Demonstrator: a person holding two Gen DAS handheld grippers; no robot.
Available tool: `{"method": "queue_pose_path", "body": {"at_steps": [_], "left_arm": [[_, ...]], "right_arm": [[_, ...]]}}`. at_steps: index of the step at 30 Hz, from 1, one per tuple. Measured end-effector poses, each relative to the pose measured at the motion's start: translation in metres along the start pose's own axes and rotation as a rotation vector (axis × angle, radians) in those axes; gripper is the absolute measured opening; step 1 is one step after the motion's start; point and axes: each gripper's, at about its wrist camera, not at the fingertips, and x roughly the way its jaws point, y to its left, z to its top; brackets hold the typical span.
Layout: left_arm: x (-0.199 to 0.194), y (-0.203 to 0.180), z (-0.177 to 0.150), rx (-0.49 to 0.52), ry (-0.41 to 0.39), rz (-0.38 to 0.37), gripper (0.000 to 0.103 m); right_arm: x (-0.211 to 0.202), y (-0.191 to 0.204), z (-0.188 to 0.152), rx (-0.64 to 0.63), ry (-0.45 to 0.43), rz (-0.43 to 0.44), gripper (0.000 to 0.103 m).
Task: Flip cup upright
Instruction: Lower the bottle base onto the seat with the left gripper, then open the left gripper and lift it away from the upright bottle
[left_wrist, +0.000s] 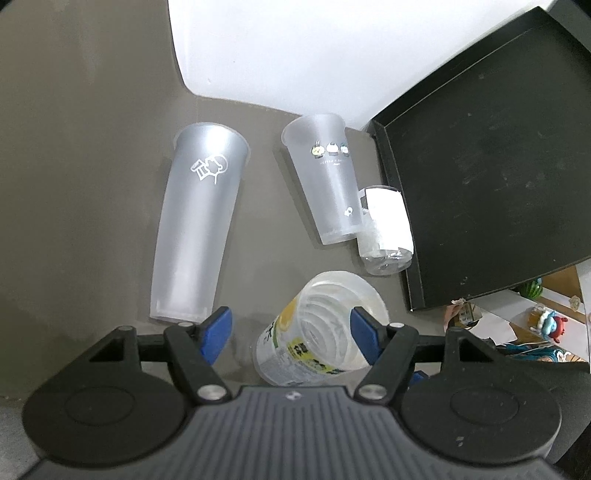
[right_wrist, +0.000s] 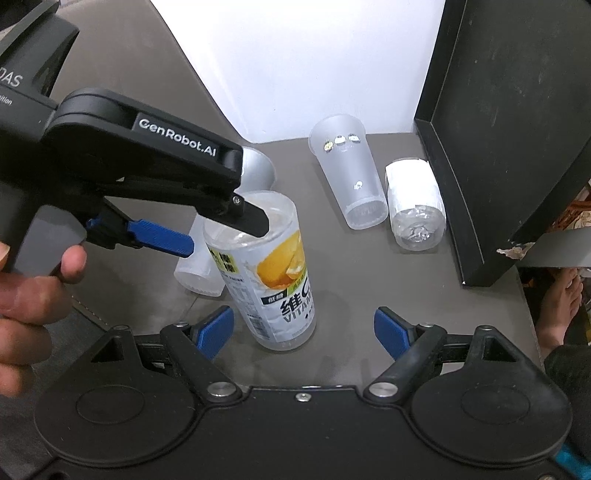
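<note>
A clear cup with a lemon label (right_wrist: 273, 273) stands upright on the grey table (right_wrist: 351, 288), mouth up. It also shows from above in the left wrist view (left_wrist: 317, 328). My left gripper (left_wrist: 291, 332) hangs over its mouth with jaws open, one finger (right_wrist: 162, 234) outside the rim and the other inside or over it. My right gripper (right_wrist: 304, 328) is open and empty, just in front of the cup's base. Two frosted cups lie on their sides, one long (left_wrist: 199, 221) and one shorter with small cartoon prints (left_wrist: 325, 181).
A small clear cup with a white label (left_wrist: 386, 229) lies on its side against the shorter frosted cup. A black tray (left_wrist: 491, 177) stands at the right. A white wall (left_wrist: 295, 48) closes the back. The table's edge is at the right, with a bare foot (right_wrist: 561, 306) beyond.
</note>
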Motion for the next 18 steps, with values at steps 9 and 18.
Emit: {"method": "queue_pose_path", "body": {"at_steps": [9, 18], "left_arm": [[-0.027, -0.008, -0.005, 0.026, -0.062, 0.022, 0.069], [-0.05, -0.014, -0.021, 0.057, -0.08, 0.024, 0.073]], "right_arm": [[-0.015, -0.002, 0.0, 0.036, -0.045, -0.012, 0.083], [-0.036, -0.012, -0.001, 0.094, -0.084, -0.008, 0.09]]}}
